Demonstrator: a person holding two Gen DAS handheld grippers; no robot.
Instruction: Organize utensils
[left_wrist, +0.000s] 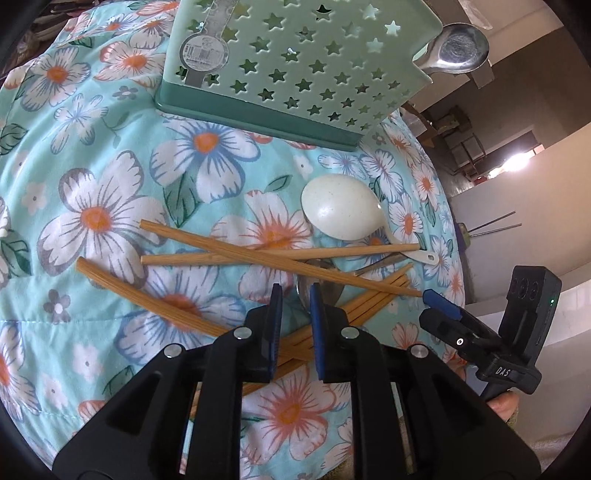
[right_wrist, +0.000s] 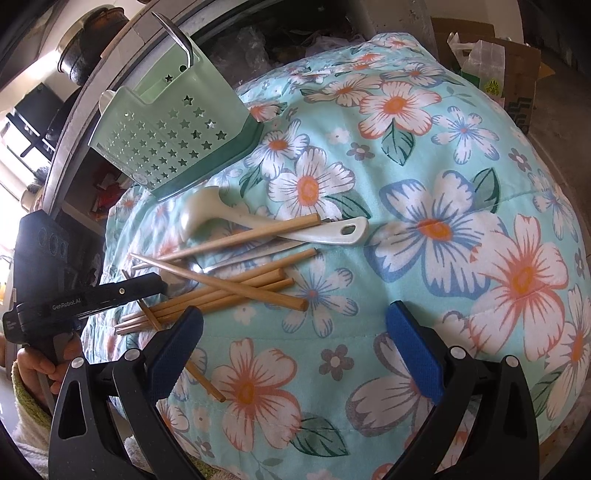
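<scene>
Progress is slight: one steel spoon (left_wrist: 456, 48) stands in the pale green star-punched caddy (left_wrist: 295, 62) at the floral cloth's (left_wrist: 92, 155) far edge. Wooden chopsticks (left_wrist: 280, 258), a cream plastic spoon (left_wrist: 341, 210) and a second metal spoon (right_wrist: 192, 271) lie mid-cloth. The left gripper (left_wrist: 295, 291) is narrowly parted, empty; the right gripper (right_wrist: 295, 325) wide, empty.

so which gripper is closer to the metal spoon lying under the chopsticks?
Left. The left gripper sits right over the metal spoon bowl in the chopsticks pile; the right gripper hangs apart over bare cloth.

Matt wooden chopsticks (left_wrist: 258, 254); glossy speckled plastic spoon (left_wrist: 340, 210); perforated plastic holder (left_wrist: 295, 70); floral cloth (left_wrist: 92, 147)
</scene>
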